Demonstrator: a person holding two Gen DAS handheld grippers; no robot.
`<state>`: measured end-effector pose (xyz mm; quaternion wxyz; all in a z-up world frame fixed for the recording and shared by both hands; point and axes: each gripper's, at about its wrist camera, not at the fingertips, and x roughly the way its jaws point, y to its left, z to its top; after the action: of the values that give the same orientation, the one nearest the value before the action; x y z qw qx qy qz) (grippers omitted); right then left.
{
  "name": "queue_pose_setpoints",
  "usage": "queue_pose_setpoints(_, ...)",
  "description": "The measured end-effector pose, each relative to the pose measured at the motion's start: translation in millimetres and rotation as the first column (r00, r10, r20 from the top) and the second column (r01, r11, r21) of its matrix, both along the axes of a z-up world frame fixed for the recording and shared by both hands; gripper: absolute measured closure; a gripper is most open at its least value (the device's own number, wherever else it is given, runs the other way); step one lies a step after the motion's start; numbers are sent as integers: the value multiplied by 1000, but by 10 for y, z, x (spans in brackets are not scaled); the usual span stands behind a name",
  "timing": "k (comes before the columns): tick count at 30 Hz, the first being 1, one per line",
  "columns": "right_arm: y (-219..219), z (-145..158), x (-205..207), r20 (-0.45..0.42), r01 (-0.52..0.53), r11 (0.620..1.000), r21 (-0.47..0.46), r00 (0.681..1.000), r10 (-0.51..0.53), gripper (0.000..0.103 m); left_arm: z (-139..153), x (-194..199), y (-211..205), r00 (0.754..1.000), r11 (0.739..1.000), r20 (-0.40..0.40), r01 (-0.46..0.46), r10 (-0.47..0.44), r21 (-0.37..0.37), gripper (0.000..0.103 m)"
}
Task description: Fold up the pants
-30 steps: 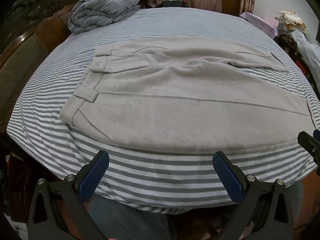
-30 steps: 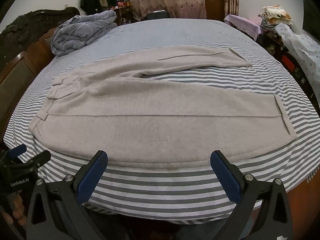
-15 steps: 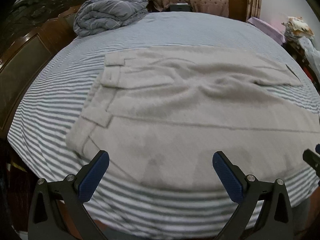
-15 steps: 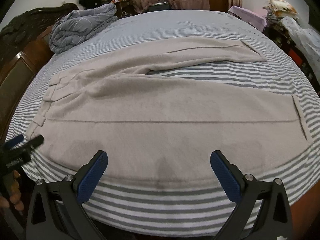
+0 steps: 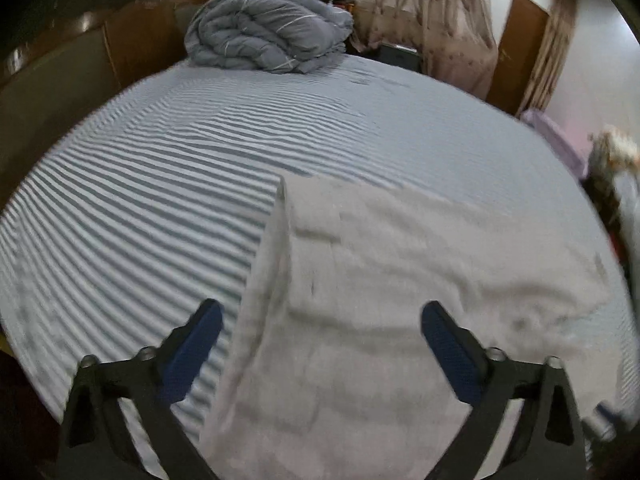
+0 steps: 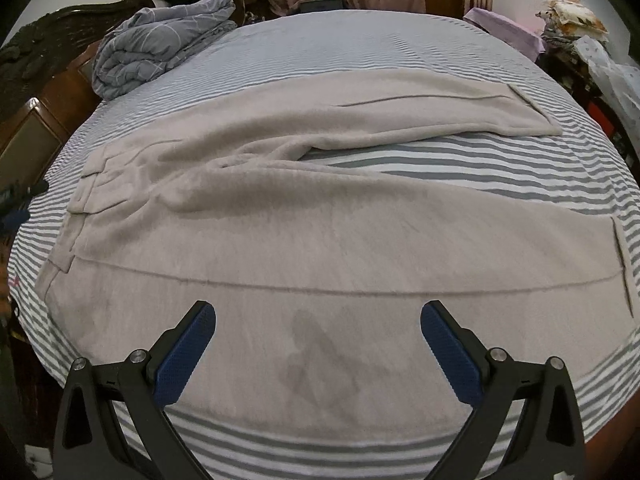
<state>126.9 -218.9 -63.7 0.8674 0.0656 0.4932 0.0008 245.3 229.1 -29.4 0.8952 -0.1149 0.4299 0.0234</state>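
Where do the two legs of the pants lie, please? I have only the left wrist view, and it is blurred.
Observer: In the right wrist view the pants lie flat, with the legs split in a V and the striped sheet showing between them.
Operator: Thank you. Is the right gripper holding anything?
Observer: No. The right gripper is open over the near leg and grips nothing.
Operator: And where are the hems?
Observer: Both are at the right end, apart from each other: the far hem and the near hem.
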Motion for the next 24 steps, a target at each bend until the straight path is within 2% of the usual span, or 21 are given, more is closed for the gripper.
queue_pose_setpoints(1, 24, -12, 46, -3, -4, 1000, -1, 1000, 4, 1, -17, 120, 113, 1000, 999, -11, -12, 11, -41, 16)
queue_pose_setpoints(3, 63, -35, 115, -7, -13, 1000, -5, 1000, 13, 1, -65, 337, 277, 1000, 993, -23, -15, 13, -118, 29)
queue_pose_setpoints(5, 98, -61, 172, -8, -21, 1000, -10, 1000, 21, 1, -117, 507, 380, 999, 986, -36, -16, 11, -168, 36)
queue_pose_setpoints(9, 156, -134, 258, -24, -32, 999, -29, 999, 31, 1, -297, 888, 565, 997, 957, -77, -23, 1, -289, 44)
queue_pose_setpoints(11, 164, -174, 297, -34, -35, 999, -36, 999, 34, 2, -379, 1004, 605, 995, 945, -96, -35, 4, -324, 49)
queue_pose_setpoints(18, 174, -246, 526, -51, -48, 998, -31, 998, 46, 1, -617, 1371, 722, 992, 893, -128, -47, -12, -447, 51)
queue_pose_setpoints(22, 162, -208, 744, -44, -73, 997, -25, 996, 72, 2, -697, 1521, 728, 991, 880, -130, -47, -17, -473, 55)
queue_pose_setpoints(24, 141, -158, 908, -31, -88, 996, -19, 996, 87, 2, -725, 1593, 710, 991, 870, -130, -47, -20, -490, 62)
